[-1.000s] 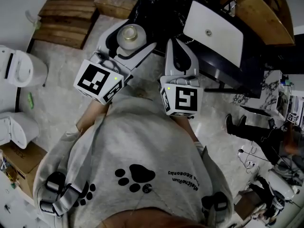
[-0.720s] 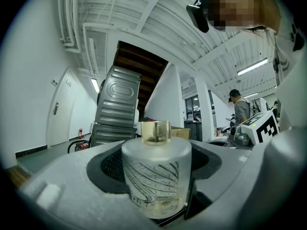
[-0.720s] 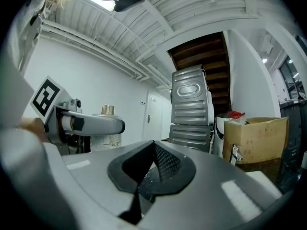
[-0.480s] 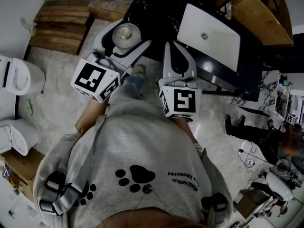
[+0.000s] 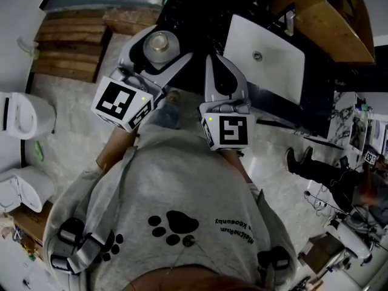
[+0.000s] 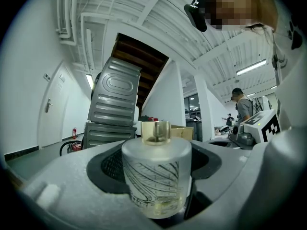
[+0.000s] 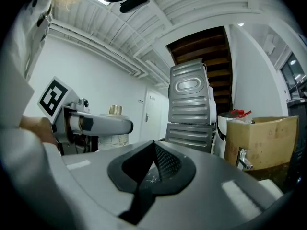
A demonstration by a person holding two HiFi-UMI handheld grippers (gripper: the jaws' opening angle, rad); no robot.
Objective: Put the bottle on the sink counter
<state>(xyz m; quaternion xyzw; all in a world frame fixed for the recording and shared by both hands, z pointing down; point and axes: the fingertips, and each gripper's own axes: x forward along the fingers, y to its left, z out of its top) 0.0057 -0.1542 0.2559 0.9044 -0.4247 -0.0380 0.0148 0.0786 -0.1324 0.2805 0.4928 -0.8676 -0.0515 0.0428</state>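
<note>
Subject is wearing a light grey sweatshirt (image 5: pixel 176 180), which is carrying a large black paw print (image 5: pixel 173 226), a smaller paw mark (image 5: pixel 113 247) towards one shoulder, and a short line of small black lettering (image 5: pixel 236 229) that is not reading clearly. Grey-and-black straps (image 5: pixel 76 247) with dark buckles are running over both shoulders. The left gripper (image 5: pixel 159 39) and right gripper (image 5: pixel 215 62) are both showing smooth, pale grey moulded shells. Each is bearing a white cube with black square markers, the left cube (image 5: pixel 121 105) and the right cube (image 5: pixel 229 131), and a small green light (image 5: pixel 210 119) is glowing on the latter. Black cross-hatched pads (image 7: pixel 165 164) are lining the jaw faces.
</note>
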